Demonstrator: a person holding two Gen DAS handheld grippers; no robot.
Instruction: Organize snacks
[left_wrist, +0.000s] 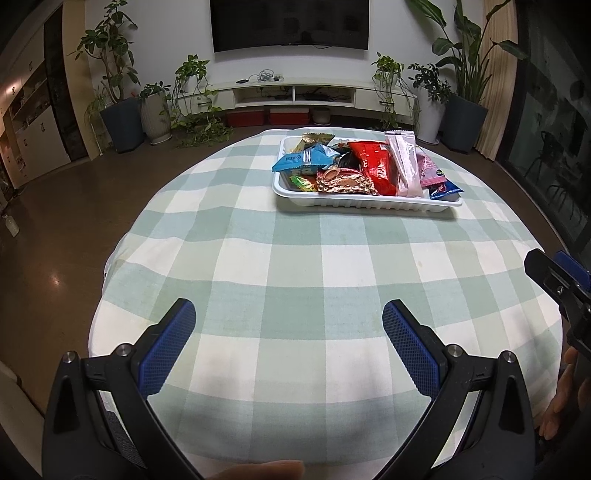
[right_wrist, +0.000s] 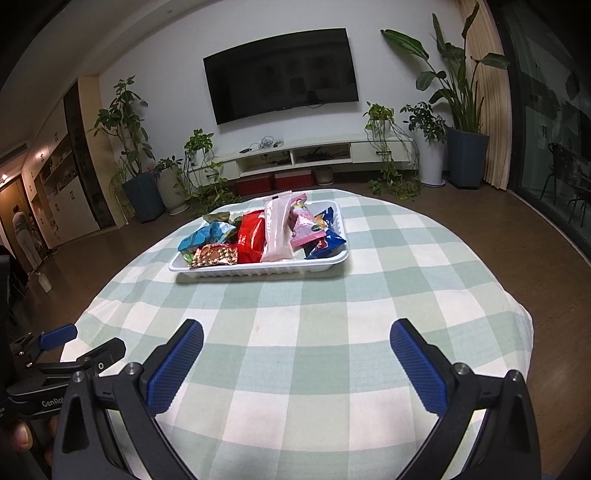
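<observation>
Only one legible mark — white letters "GenRo", cut off by the right gripper's own finger, on the black body of the left gripper (right_wrist: 62, 354), seen just left of the right gripper (right_wrist: 295, 354). Print on the snack wrappers (right_wrist: 255, 236) ahead — too small to read.

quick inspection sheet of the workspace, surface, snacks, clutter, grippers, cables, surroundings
surface: round table under a green-and-white checked tablecloth, bare apart from the tray
job's things: white plastic tray at the far side, piled with snack packets: red packet, pale pink packet, light blue packet, gold-patterned packet, dark blue packet; none lies on the cloth
clutter: nothing seen
grippers: left gripper and right gripper both open, empty, over the near edge of the table
cables: loose tangle on the TV console; none on the table
surroundings: wall-mounted TV, potted plants either side, a person standing far left
</observation>
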